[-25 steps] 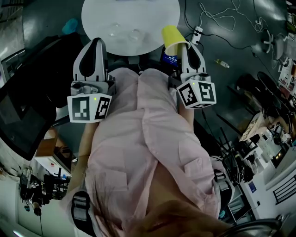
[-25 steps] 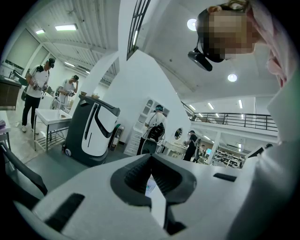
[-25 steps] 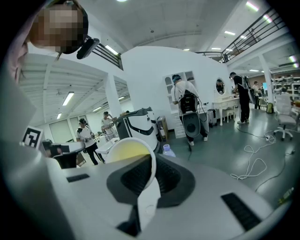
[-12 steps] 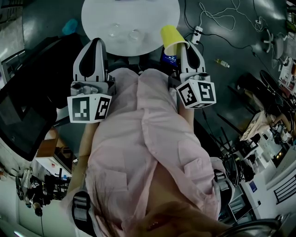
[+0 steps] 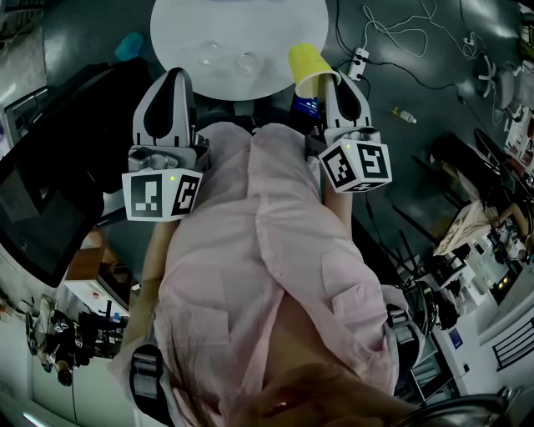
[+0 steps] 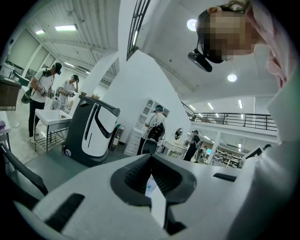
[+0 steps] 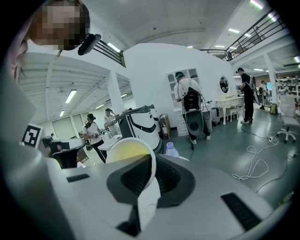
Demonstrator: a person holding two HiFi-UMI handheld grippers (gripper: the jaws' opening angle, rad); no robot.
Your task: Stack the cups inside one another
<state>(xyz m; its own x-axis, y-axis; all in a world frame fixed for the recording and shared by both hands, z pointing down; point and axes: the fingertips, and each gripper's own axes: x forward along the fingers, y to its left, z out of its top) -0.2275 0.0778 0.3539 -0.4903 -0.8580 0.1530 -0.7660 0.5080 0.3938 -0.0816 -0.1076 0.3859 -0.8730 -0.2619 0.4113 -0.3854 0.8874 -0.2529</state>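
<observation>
Head view, starting at the left: left tool closed tip to tip, gripping nothing, parked short of the white round counter. Just ahead of that tool and a little to its right, resting on the counter, a left clear thing and a right clear thing, possibly cups but too faint to call. Further right, right tool clamped on the rim of the yellow cup, wall pinched between the pads, mouth turned back toward the tool, body tilted ahead and left of the tip over the counter's edge. Against a second ago, next to nothing different: same grip, same spot, a hair's drift at most. Reads as a pause, with no nesting begun. Likely still needed: carrying the yellow cup leftward to a partner cup.
</observation>
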